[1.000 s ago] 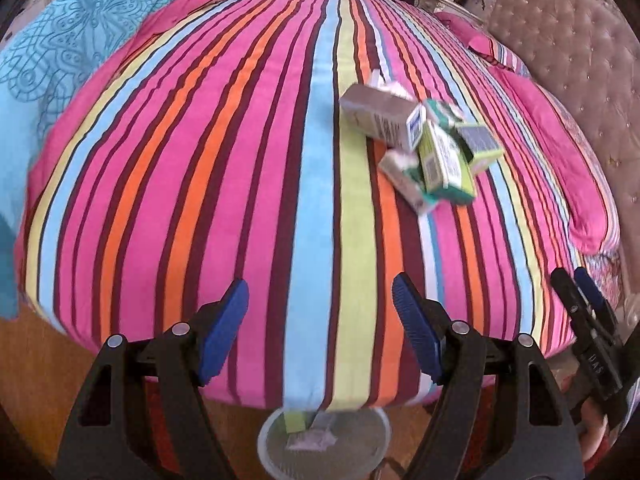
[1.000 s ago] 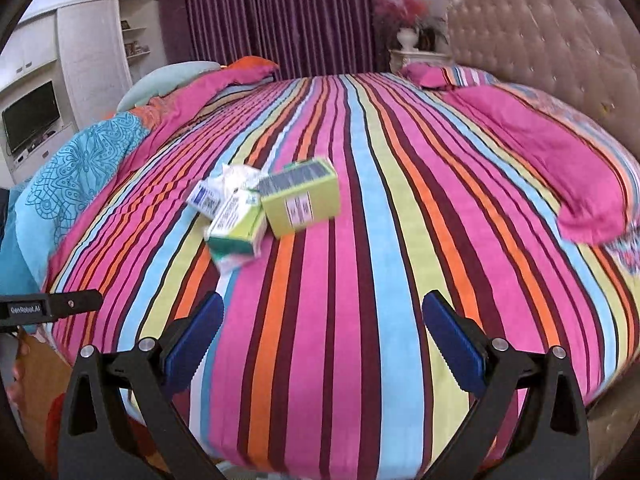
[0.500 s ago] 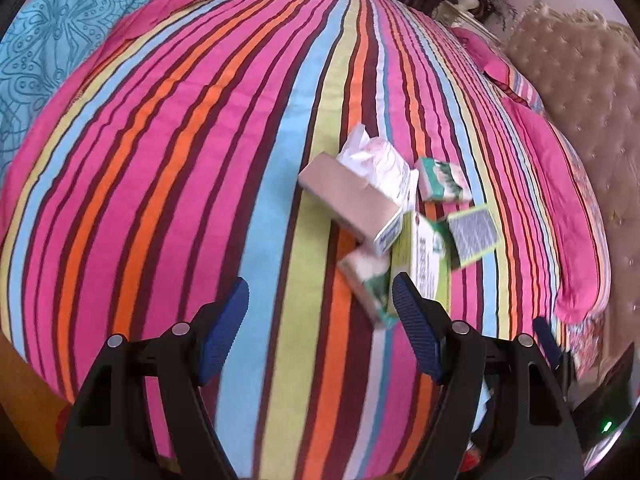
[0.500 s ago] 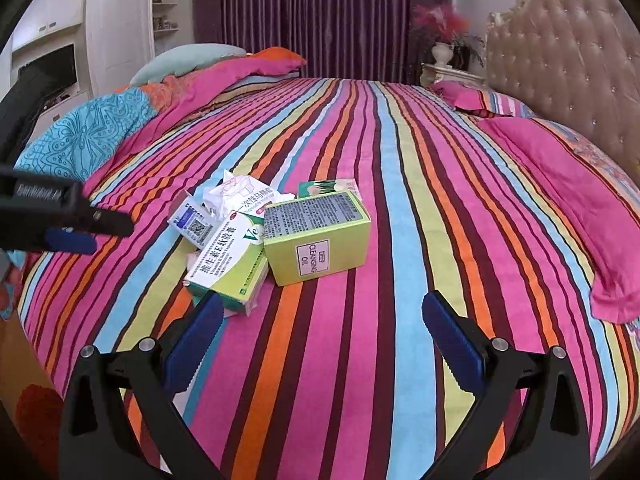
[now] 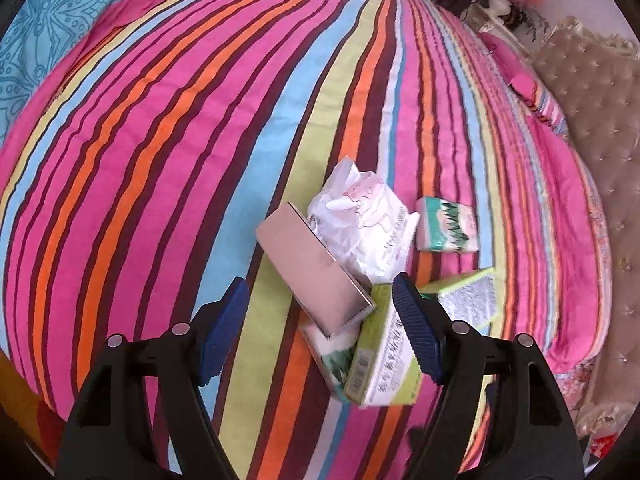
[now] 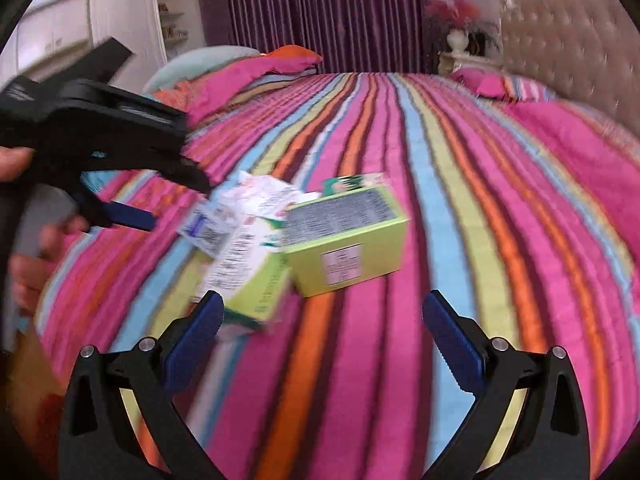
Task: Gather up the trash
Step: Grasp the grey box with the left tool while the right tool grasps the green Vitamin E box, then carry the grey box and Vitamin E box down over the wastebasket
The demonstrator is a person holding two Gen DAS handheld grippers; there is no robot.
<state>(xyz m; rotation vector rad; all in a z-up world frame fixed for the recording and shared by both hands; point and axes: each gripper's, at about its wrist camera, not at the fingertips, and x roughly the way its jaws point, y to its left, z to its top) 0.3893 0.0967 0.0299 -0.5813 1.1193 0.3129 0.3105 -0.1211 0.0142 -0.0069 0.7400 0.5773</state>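
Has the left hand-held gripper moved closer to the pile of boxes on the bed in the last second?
Yes. The left hand-held gripper has advanced over the striped bedspread toward the headboard end; its open fingers now flank the tan box.

Both grippers hang with jaws spread wide, the left gripper (image 5: 320, 312) angled steeply downward, the right gripper (image 6: 322, 334) held level alongside it.

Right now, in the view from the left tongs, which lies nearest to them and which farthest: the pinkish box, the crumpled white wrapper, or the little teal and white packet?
1. The pinkish box, straight ahead of the left tongs, reaching in between them.
2. The crumpled white wrapper, just behind the box.
3. The teal and white packet, farthest, off to the right.
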